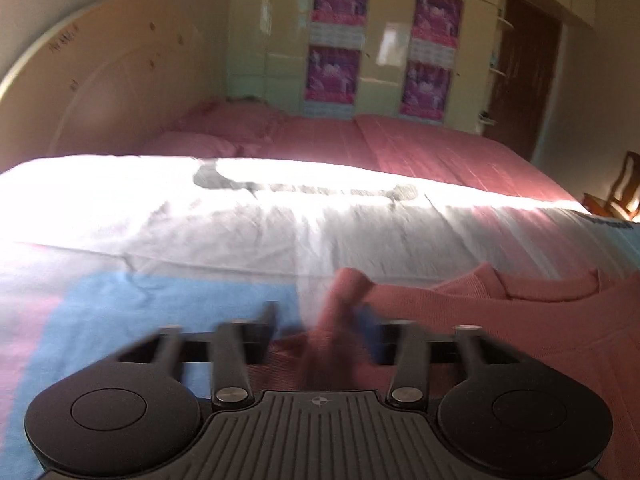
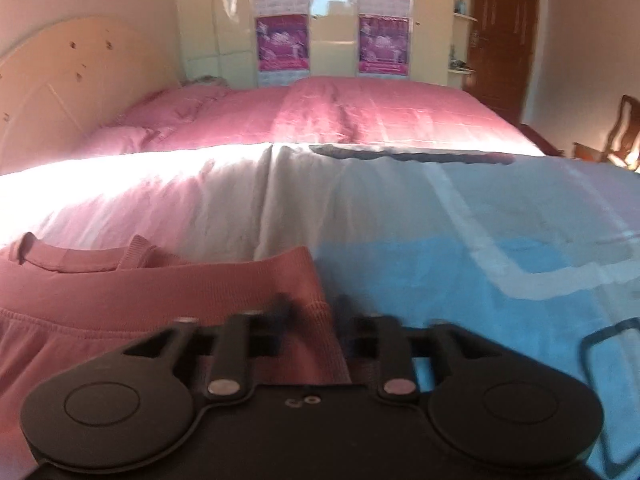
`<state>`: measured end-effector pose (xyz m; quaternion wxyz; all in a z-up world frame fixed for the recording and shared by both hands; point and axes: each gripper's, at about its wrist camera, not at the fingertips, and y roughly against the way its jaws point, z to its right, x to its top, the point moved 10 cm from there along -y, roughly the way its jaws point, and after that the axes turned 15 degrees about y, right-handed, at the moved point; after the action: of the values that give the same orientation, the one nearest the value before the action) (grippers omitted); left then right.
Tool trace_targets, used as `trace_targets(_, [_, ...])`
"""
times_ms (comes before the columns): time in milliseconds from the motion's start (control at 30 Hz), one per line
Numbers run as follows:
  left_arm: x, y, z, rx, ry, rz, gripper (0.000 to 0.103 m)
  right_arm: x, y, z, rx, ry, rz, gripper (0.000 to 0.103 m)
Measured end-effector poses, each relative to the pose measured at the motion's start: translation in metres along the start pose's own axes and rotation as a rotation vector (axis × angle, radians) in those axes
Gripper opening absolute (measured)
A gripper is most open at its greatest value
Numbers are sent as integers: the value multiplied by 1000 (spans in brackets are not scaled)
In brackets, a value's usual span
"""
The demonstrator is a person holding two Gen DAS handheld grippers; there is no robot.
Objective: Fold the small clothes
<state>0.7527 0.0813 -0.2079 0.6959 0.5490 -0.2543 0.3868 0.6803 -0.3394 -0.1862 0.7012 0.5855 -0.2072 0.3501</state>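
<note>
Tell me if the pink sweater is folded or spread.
Partly folded: the pink sweater lies on the bed, one ribbed edge doubled over near its collar.

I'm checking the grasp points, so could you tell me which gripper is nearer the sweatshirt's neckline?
Left, tentatively. The left gripper grips a bunched fold of the pink sweatshirt beside its neckline; the right gripper straddles a ribbed edge farther from it.

Pink bedspread (image 2: 360,112) across frame centre; cream headboard (image 2: 60,92) at left; purple posters (image 2: 282,42) on wardrobe, top centre; wooden chair (image 2: 620,132) at right edge.
</note>
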Motion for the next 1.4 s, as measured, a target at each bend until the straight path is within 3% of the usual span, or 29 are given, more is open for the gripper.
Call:
trace_targets(67, [0,26,22,-80,-29,26,59,8,22,-10,-28,47,62,40])
trace_targets(100, [-7,36,43,-143,-50,9,59,11,29,-24,20,64,82,29])
trace_targets(167, [-30,44,91,-240,-144,-41,59,14,34,-70,157,121,87,21])
trace_targets(267, [-63,44,145,-316,-224,-97,59,16,34,-139,310,207,97,20])
trace_targets(367, [-75,34,143,-301,-174,-132,59,16,31,-165,346,241,109,24])
trace_targets(433, [-70,31,117,-231,-153,-101,59,13,29,-156,342,228,111,24])
trace_targets(467, [-63,28,94,-183,-134,-83,59,12,28,-142,293,219,112,27])
trace_targets(567, [-50,30,18,-16,-30,-39,59,-2,17,-57,-6,108,50,40])
trace_targets(600, [-48,33,3,-15,16,-43,59,-8,16,-35,-44,54,33,41])
trace_targets(667, [-46,38,-6,-16,44,-35,59,-15,17,-13,10,-35,28,41])
trace_targets(733, [-45,49,3,-8,29,-9,59,-11,26,-16,-7,-17,29,42])
trace_targets(867, [-63,81,68,-133,-66,12,59,3,56,-79,143,78,123,40])
trace_targets(967, [-92,90,109,-220,-113,-47,59,-4,64,-137,284,175,125,41])
trace_targets(1000, [-102,88,118,-221,-149,-61,59,-8,65,-147,300,199,119,46])
trace_targets(1100, [-120,86,116,-173,-190,-79,59,-15,60,-153,252,254,123,44])
trace_targets(1233, [-105,111,89,-112,-158,-39,59,-18,60,-100,150,123,103,41])
trace_targets(1267, [-101,106,86,-111,-156,-38,59,-21,62,-86,130,83,81,33])
trace_targets(1400, [-110,119,104,-162,-173,-42,59,-20,81,-101,199,81,111,35])
